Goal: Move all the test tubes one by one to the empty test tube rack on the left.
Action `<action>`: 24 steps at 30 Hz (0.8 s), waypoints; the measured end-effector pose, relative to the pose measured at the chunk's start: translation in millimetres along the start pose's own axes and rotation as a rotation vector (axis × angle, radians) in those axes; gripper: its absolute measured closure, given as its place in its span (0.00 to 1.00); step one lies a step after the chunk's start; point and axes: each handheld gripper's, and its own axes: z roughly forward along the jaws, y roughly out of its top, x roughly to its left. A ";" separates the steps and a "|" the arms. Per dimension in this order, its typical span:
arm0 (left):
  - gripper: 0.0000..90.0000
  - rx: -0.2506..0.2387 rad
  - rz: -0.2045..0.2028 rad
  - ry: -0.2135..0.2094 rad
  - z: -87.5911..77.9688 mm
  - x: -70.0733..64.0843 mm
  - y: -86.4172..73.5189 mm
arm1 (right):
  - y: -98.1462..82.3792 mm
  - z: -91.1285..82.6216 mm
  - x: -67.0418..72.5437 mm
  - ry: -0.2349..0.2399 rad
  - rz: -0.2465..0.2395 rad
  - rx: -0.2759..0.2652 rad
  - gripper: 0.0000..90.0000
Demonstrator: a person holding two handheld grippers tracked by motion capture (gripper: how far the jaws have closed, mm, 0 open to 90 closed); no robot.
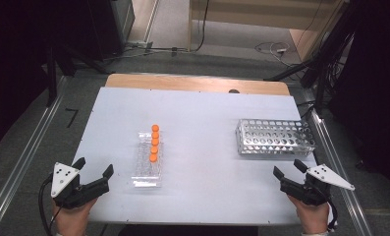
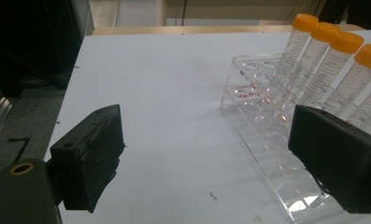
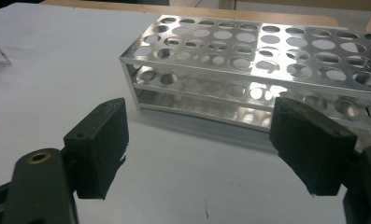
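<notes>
A clear plastic rack (image 1: 147, 164) lies in the middle of the white table and holds several orange-capped tubes (image 1: 154, 142) in a row along its right side. In the left gripper view the same tubes (image 2: 330, 60) lean in that clear rack (image 2: 267, 154) at the right. A metal rack with many empty holes (image 1: 275, 136) stands at the right; it looms close in the right gripper view (image 3: 262, 74). My left gripper (image 1: 94, 167) is open at the table's near left corner, left of the clear rack. Near the right front edge, my right gripper (image 1: 288, 168) is open, just in front of the metal rack.
The white table top (image 1: 207, 118) sits on a wooden board whose far edge (image 1: 197, 82) shows. Metal rails (image 1: 20, 162) run along both sides on the floor. Dark stands and cables (image 1: 325, 54) lie beyond the far right corner.
</notes>
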 end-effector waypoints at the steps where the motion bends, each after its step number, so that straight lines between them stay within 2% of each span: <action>1: 0.12 0.000 0.001 0.004 -0.2 0.2 -0.4 | -0.5 -0.7 -1.6 -0.005 0.001 -0.001 0.20; 11: 0.12 0.008 -0.011 0.024 -1.7 8.9 -5.4 | -5.0 -5.8 -17.5 -0.051 0.040 0.001 0.20; 18: 0.12 0.024 -0.020 0.059 2.8 17.9 -11.6 | -7.7 -6.0 -26.4 -0.079 0.051 0.017 0.20; 24: 0.12 0.028 -0.028 0.072 4.6 22.3 -13.4 | -9.3 -5.0 -32.0 -0.095 0.060 0.024 0.20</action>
